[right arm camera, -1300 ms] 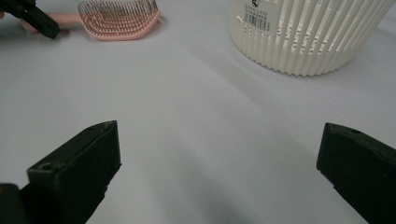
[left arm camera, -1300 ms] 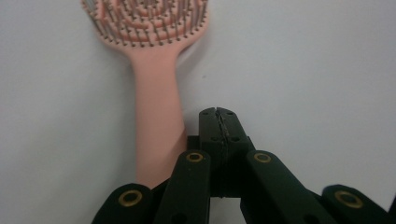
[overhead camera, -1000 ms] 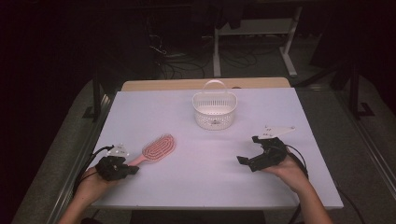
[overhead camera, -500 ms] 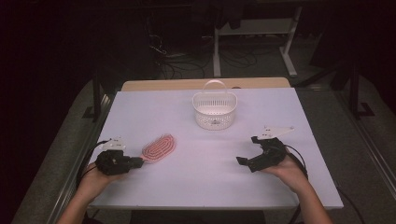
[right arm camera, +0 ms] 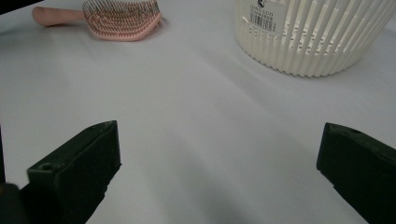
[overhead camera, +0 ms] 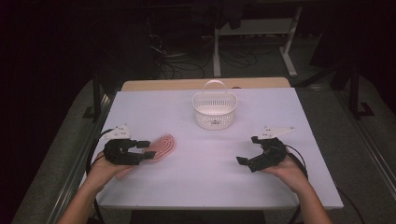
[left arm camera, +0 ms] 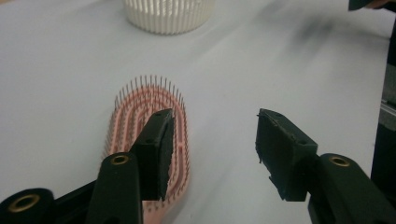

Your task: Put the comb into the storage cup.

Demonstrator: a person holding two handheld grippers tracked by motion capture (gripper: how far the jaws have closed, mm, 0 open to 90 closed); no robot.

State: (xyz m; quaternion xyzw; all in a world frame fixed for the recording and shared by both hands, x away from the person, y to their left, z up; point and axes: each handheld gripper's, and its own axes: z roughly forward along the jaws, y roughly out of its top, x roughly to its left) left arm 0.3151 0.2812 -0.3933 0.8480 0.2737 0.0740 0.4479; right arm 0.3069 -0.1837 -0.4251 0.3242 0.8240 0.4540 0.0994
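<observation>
Behind the hairbrush [overhead camera: 162,146], the basket [overhead camera: 214,110] is sitting empty; you're now crowding your left gripper [overhead camera: 140,150] closer onto it, both grippers' fingers apart.

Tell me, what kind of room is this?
Probably a lab or workshop set up for recording: a lit white table in a dark room, loose cables on the floor behind, and a metal stand.

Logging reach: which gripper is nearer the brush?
Left. The left gripper is right at the brush, jaws open over it; the right gripper is far across the table.
</observation>
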